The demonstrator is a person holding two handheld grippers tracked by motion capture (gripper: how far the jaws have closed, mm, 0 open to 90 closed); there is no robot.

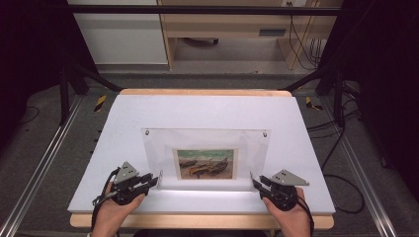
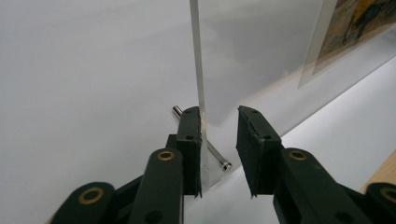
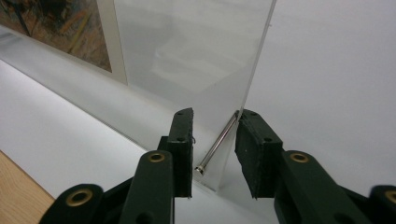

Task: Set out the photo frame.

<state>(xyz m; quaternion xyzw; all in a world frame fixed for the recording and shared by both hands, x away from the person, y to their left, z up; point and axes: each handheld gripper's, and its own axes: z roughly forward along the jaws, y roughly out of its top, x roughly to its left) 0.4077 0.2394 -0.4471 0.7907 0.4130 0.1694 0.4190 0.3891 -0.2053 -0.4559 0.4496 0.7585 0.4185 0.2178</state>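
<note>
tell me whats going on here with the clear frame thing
A person is working a clear acrylic picture frame that stands upright on a white board, with a small painting print inside it. The left gripper sits at the frame's lower left corner and the right gripper at its lower right corner, each by a metal standoff pin. In both gripper views the jaws straddle the panel's edge with a gap on one side, so neither clamps it.

A wooden table [image 1: 197, 220] carries a white board [image 1: 207, 111] that covers nearly all of its top, and on this board stands upright a clear acrylic frame [image 1: 205, 143] with a boat picture [image 1: 205, 164] inside, near the front edge.
</note>
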